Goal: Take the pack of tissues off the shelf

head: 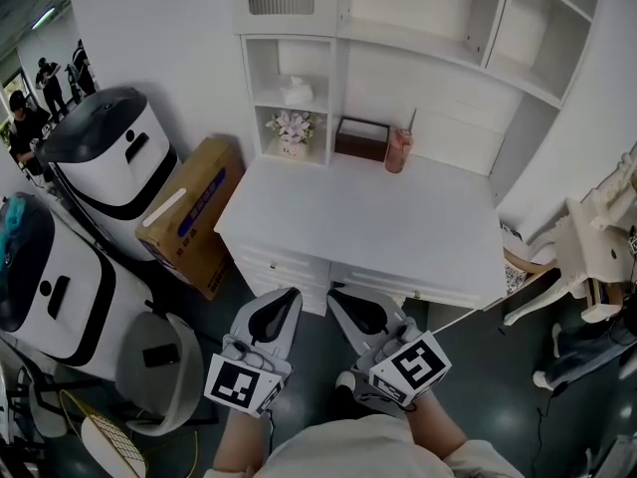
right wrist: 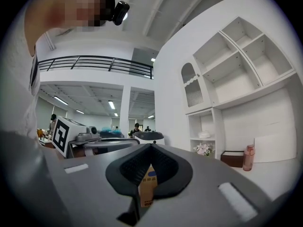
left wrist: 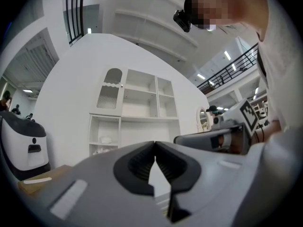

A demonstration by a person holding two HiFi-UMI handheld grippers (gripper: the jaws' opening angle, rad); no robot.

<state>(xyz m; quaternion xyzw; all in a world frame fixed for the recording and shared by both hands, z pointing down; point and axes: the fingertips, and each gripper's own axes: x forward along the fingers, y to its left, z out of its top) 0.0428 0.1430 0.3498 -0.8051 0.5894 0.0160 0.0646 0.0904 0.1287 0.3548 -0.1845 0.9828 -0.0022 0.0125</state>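
Pack of tissues (head: 296, 90): neither tool had it. The left gripper (head: 290, 293) and right gripper (head: 336, 294), jaws pressed together and empty, hung side by side before the desk (head: 378, 227). The pack sat in the shelf (head: 248, 98), in a small cubby above the flowers (head: 294, 124). A careless reach could clip the narrow cubby walls or topple the flowers. The bare desktop left open room.

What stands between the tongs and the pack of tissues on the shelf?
Nothing visible. The soft white pack of tissues sits alone in an open cubby, the pink flower bunch one cubby below it. Only the white desk top lies between it and the left tongs and right tongs.
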